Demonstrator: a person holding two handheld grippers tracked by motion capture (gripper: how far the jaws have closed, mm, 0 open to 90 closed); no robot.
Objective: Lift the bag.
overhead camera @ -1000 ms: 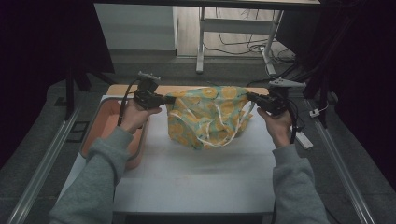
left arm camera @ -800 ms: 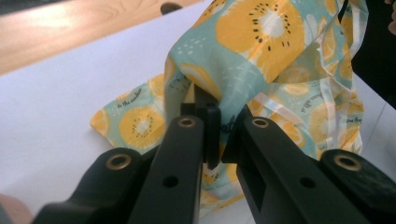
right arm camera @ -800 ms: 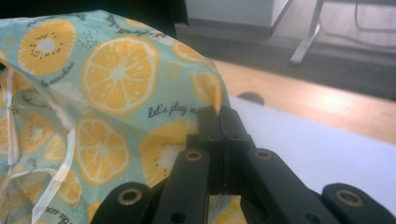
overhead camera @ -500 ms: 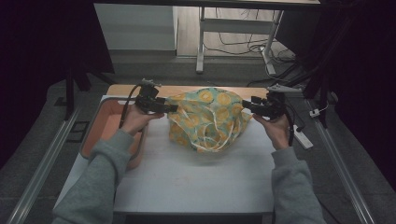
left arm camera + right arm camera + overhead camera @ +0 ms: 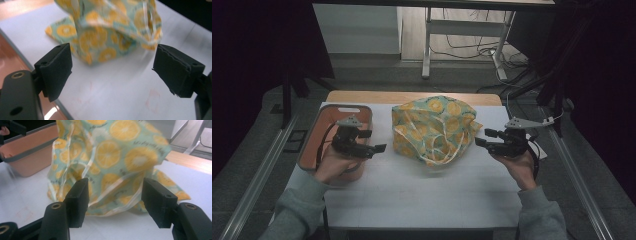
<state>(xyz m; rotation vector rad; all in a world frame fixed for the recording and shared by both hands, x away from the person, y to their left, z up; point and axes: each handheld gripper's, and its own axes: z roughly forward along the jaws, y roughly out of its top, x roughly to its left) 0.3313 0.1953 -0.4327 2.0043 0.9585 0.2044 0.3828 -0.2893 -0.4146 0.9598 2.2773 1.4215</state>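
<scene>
Sitting at the far left of the white table [image 5: 422,200], a salmon-coloured bin [image 5: 314,135] with a grey rim lies partly under the left hand [image 5: 334,162]. That hand carries the left gripper [image 5: 379,148], whose jaws stand wide apart with nothing between them. In the left gripper view its two black pads [image 5: 56,70] frame bare tabletop, and the cloth bag [image 5: 432,127] sits beyond them, apart from both fingertips, its nearest corner just ahead of the left pad.

The bag, teal with a print of orange slices and pale cord handles, slumps in a soft heap in the middle of the table, between the two grippers and touching neither. Its loose handles spill toward the person's side.

To the right, the right hand [image 5: 519,165] holds the right gripper [image 5: 477,142], pointing at the bag from just beside its right edge. Its jaws have just been opening and now stand parted, empty. In the right gripper view the bag [image 5: 110,162] rises just past the fingertips [image 5: 78,200], with the bin [image 5: 27,152] farther off behind it at the left.
</scene>
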